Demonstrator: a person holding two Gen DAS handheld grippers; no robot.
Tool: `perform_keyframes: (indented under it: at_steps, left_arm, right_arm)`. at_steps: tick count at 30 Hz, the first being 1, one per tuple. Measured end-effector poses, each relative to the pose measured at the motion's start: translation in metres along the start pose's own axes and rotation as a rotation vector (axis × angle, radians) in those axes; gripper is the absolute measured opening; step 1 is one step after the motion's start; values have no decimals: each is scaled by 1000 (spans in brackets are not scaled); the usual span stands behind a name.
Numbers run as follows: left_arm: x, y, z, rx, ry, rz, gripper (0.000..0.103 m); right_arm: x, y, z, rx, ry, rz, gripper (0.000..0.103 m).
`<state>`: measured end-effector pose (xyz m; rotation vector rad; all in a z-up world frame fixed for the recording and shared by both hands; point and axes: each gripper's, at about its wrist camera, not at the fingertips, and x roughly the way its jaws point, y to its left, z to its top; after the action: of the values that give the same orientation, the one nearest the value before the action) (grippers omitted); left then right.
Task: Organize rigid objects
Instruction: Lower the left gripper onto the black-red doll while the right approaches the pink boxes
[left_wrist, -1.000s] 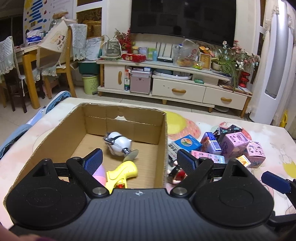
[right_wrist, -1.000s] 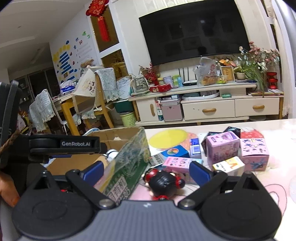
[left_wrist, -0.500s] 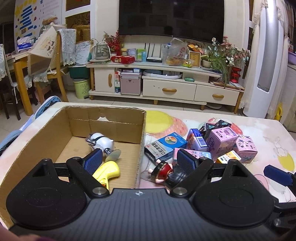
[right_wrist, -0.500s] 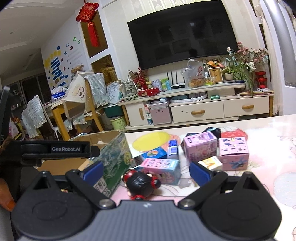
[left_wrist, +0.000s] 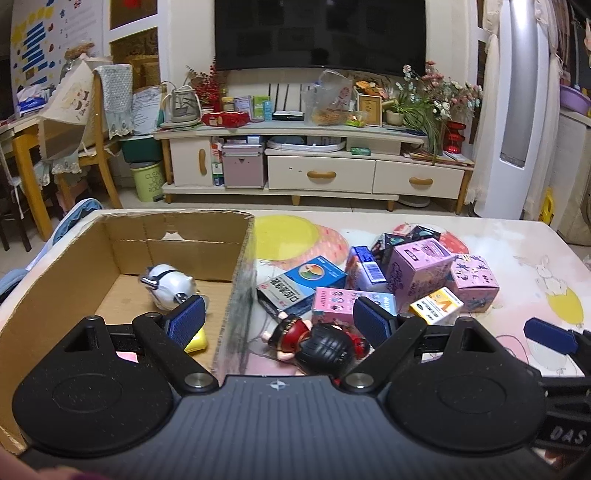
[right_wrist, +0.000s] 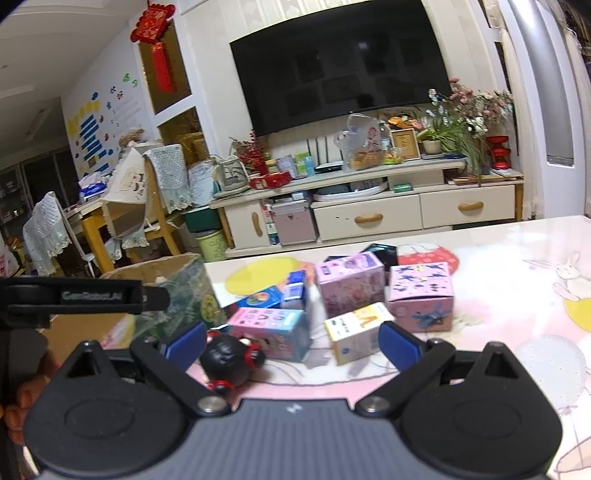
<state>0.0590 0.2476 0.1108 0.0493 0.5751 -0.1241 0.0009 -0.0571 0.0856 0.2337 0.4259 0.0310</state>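
An open cardboard box (left_wrist: 55, 273) stands on the table at the left, holding a white toy (left_wrist: 170, 286) and a yellow toy (left_wrist: 197, 341). A black-haired doll in red (left_wrist: 314, 341) lies on the table just right of the box. My left gripper (left_wrist: 279, 321) is open, its fingers straddling the box's right wall and the doll. My right gripper (right_wrist: 291, 341) is open too; the doll (right_wrist: 231, 360) lies near its left finger, with a pink box (right_wrist: 273, 328) and a white-yellow box (right_wrist: 356, 326) just ahead.
Several small cartons are clustered mid-table: a blue one (left_wrist: 306, 278), purple ones (left_wrist: 419, 267), a pink one (left_wrist: 474, 278). The right gripper's blue pad (left_wrist: 550, 334) shows at the left view's right edge. A TV cabinet (left_wrist: 317, 158) stands beyond the table.
Both grippers have shifted right: the left one moved from over the box interior to above its right wall and the doll. The right gripper swung toward the cartons. Both stayed open.
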Motion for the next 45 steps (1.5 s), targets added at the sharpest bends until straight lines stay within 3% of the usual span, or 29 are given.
perform_keyframes:
  at_steps: [16,27,36,45]
  left_arm:
    - [8,-18,-16,55,19,-41,103]
    - [30,-37,-36,-72,61,51,103]
    - [64,-42,-30,-131,91,126,103]
    - [81,-38,-27,-175,94,135,103]
  right_arm:
    - [26,-60,-7,33,72,-102,99]
    - [46,-89,-6,61,114,-123,100]
    - [65,-108,3,46,113,-104,102]
    - [88,-115,15,44,84,-64,102]
